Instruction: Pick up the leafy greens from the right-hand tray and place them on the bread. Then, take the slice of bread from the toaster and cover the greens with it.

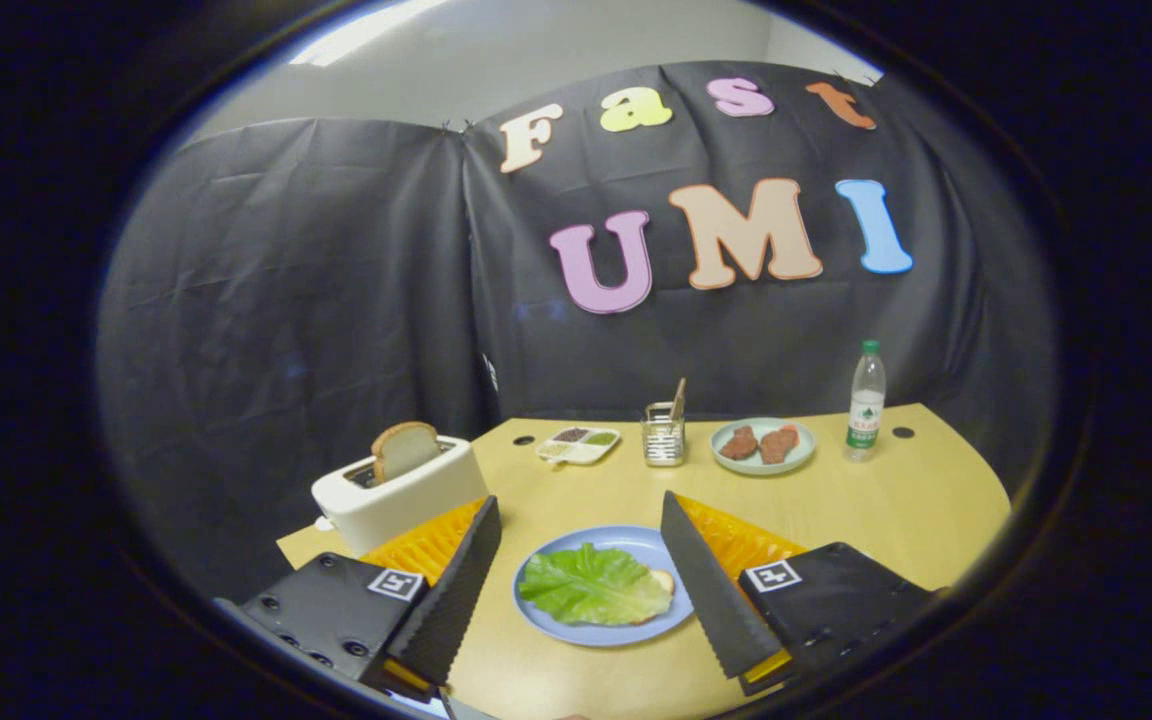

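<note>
You're holding the gripper wide open and empty over the blue plate, leafy greens already sitting on the bread.

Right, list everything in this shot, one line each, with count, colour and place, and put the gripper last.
Table: one, light wood, under everything.
Blue plate: one, between the fingers.
Leafy greens: one leaf, green, lying on the bread on the blue plate.
Bread under the greens: one slice, pale, edge peeking out.
Toaster: one, white, beyond the left finger.
Bread in the toaster: one slice, brown crust, standing up in the slot.
Divided tray: one, white, far side.
Clear holder: one, beside the tray.
Grey plate: one, holding two brown pieces.
Bottle: one, clear, green cap, beside the grey plate.
Gripper: one, jaws open, holding nothing.
</note>
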Motion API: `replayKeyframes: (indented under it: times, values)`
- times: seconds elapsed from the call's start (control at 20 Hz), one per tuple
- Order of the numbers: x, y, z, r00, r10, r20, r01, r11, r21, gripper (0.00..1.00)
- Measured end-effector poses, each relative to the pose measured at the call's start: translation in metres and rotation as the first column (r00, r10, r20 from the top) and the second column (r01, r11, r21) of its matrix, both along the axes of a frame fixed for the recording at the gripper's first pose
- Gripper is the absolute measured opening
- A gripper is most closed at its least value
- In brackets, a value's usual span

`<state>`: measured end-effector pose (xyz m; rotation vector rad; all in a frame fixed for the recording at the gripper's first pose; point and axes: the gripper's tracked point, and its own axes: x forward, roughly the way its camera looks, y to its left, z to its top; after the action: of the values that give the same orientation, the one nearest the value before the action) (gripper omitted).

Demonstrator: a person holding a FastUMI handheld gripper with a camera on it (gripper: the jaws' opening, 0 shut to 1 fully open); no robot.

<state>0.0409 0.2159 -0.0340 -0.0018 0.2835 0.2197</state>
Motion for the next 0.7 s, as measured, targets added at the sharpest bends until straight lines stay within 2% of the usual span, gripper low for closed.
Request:
replayKeyframes:
  times: [0.2,0.35,0.7]
  values:
    - [0.006,0.035,0.03,0.998,0.049,0.05,-0.05,0.999,0.016,1.0]
    - [0.012,0.055,0.039,0.995,0.076,0.057,-0.075,0.997,-0.023,1.0]
    - [0.03,0.115,0.022,0.988,0.155,0.002,-0.155,0.987,-0.037,1.0]
